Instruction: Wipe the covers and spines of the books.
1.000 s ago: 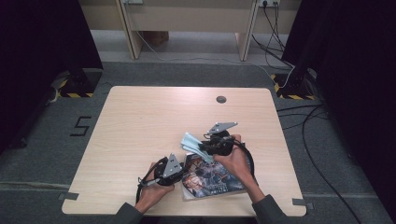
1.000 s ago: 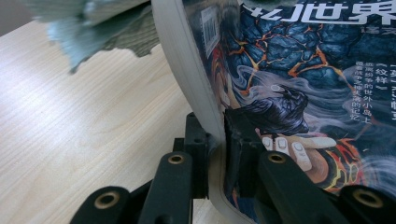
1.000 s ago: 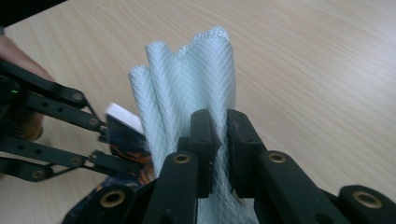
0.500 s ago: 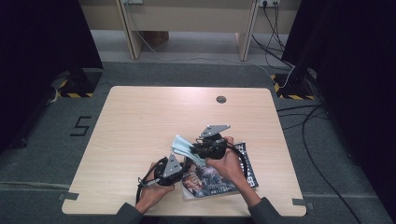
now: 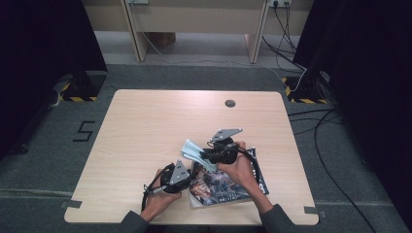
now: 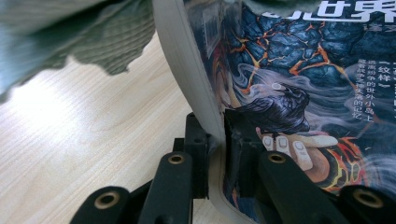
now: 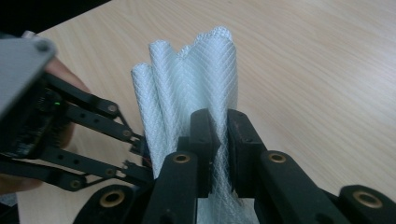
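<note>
1. The left gripper (image 6: 215,140) is clamped on the edge of the magazine (image 5: 221,187), which lies by the table's (image 5: 145,136) near edge, right of its middle.
2. The right gripper (image 7: 219,140) is clamped on the pale mesh cloth (image 7: 191,84), held over the magazine's far left corner.

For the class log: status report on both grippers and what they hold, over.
Left gripper shut on book edge. Right gripper shut on white mesh, held above table. Nothing in the way.

Glossy paper book (image 6: 299,93), woven mesh cloth (image 7: 196,84), matt wood table (image 5: 145,126).
</note>
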The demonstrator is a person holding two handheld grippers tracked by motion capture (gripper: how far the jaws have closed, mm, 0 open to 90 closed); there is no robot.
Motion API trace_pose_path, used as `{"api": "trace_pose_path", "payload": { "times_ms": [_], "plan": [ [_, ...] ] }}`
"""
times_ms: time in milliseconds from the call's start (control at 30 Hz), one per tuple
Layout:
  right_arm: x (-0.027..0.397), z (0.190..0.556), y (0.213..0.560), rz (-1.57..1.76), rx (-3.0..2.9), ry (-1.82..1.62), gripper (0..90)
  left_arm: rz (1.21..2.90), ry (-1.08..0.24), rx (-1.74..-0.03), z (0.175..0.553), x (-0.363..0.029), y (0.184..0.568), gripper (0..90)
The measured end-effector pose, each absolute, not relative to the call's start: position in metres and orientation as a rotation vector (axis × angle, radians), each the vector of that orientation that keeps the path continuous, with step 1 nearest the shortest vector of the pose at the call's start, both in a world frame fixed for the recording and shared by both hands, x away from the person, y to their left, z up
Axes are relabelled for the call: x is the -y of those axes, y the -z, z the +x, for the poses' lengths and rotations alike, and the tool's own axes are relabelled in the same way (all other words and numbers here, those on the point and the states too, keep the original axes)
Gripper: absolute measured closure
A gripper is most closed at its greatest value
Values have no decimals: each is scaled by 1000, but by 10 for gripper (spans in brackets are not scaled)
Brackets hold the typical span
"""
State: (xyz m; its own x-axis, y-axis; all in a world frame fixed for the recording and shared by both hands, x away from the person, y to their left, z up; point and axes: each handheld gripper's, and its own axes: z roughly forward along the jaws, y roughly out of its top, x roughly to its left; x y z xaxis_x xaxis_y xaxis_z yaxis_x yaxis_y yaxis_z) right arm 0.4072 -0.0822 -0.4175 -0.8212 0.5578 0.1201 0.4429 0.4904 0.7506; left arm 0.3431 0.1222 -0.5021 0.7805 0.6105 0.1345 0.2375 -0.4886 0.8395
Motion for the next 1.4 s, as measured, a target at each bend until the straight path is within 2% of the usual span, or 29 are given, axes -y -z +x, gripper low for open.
{"api": "trace_pose_path", "payload": {
  "times_ms": [367,667,1100,1400],
  "plan": [
    [111,424,428,994,-2540,-1161,820,2081,-533,-627,343,-122,501,797],
    [80,407,416,870,-2578,-1213,820,2078,-535,-626,342,-122,501,797],
    [89,413,421,918,-2565,-1212,820,2078,-538,-627,343,-122,501,796],
    [69,398,413,824,-2574,-1238,820,2082,-537,-626,342,-122,501,798]
  ]
}}
